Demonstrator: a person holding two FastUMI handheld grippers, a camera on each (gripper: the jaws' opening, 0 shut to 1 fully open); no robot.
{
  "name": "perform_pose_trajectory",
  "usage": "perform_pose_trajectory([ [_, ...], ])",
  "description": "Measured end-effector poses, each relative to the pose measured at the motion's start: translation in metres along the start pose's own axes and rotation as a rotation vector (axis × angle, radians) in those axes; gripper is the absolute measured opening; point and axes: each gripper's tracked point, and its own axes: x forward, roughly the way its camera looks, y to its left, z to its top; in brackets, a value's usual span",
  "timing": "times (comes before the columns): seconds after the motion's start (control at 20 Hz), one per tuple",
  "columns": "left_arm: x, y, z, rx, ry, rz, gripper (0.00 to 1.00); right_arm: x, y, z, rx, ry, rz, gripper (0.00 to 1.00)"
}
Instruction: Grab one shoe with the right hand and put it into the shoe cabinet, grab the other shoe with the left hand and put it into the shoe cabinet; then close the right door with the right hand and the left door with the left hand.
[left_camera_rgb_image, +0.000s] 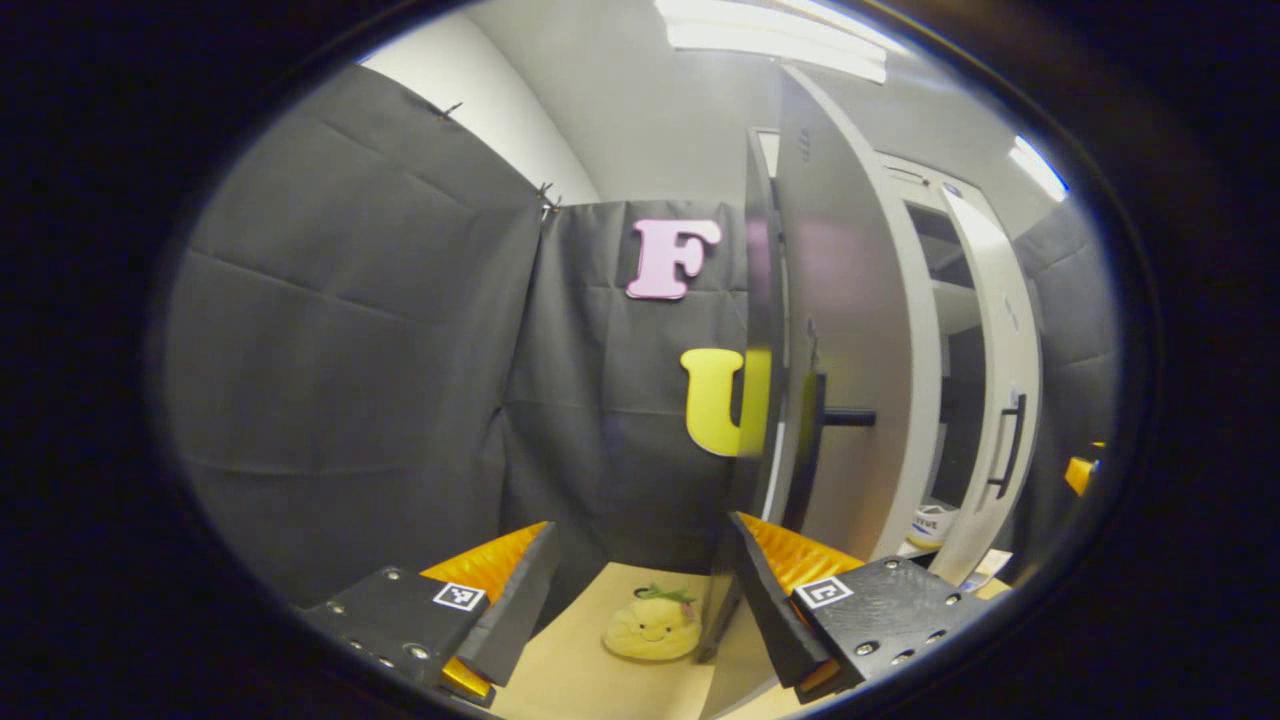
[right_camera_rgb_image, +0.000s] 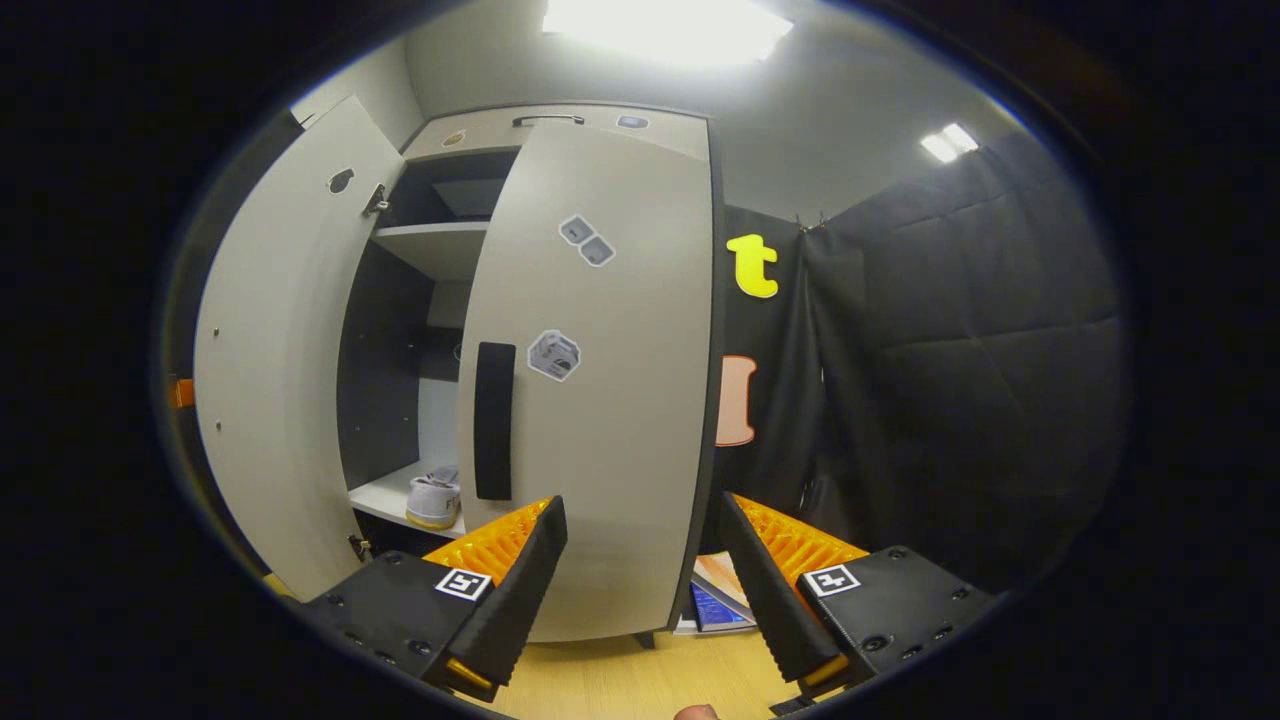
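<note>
**Shoe on cabinet shelf, both doors still ajar**

Left gripper (left_camera_rgb_image: 640, 600) spread, holding nothing; a yellow plush toy (left_camera_rgb_image: 652, 625) lies on the floor between its fingers, beyond them. Past it the left door (left_camera_rgb_image: 850, 330) stands edge-on, handle (left_camera_rgb_image: 820, 440) sticking out, blocking most of the interior. Right gripper (right_camera_rgb_image: 645, 590) spread, empty, just before the right door (right_camera_rgb_image: 600, 400), nearly closed. A white shoe (right_camera_rgb_image: 433, 500) sits on the bottom shelf (right_camera_rgb_image: 385, 497) in the gap. Papers (right_camera_rgb_image: 720, 600) lie on the floor by the cabinet.
</note>
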Motion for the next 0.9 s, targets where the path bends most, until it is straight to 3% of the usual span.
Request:
perform_pose_trajectory([
  [0.15, -0.002, -0.003, 0.009, 0.073, -0.026, 0.039, 0.93, -0.002, -0.019, -0.009, 0.012, 0.018, -0.024, 0.98],
  [0.4, -0.004, -0.011, 0.005, 0.025, -0.003, 0.039, 0.93, -0.002, -0.033, -0.022, 0.041, 0.043, -0.022, 0.97],
  [0.9, -0.015, -0.076, 0.004, 0.0, -0.013, -0.061, 0.89, 0.0, -0.047, -0.029, 0.035, 0.056, 0.015, 0.98],
])
